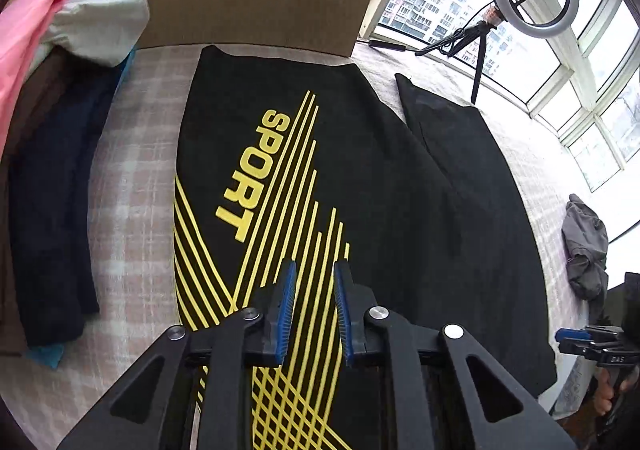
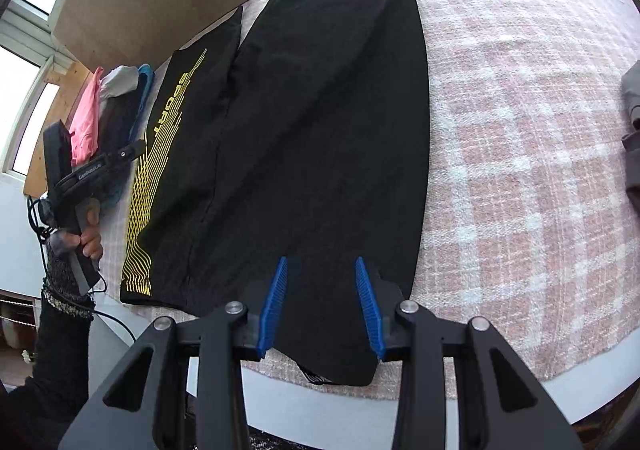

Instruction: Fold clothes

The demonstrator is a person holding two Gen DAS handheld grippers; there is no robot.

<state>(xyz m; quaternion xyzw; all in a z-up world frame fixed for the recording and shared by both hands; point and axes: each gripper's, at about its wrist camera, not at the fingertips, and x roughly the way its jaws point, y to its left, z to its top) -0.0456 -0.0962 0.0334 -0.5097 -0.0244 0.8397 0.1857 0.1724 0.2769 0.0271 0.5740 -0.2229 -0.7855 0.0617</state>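
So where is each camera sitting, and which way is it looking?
Left wrist view: rides on the left gripper, above the black shorts, looking along the leg printed SPORT toward the window; its own open blue fingers show, with the other gripper at the right edge.
Right wrist view: rides on the right gripper, above the plain leg, looking the same way; its open fingers show, plus the left hand holding its gripper.
Both views share the shorts, the checked blanket and the clothes pile.

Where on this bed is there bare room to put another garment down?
The pink checked blanket lies bare between the black SPORT shorts and the grey crumpled garment. A narrower strip separates the shorts from the crowded stacked clothes pile.
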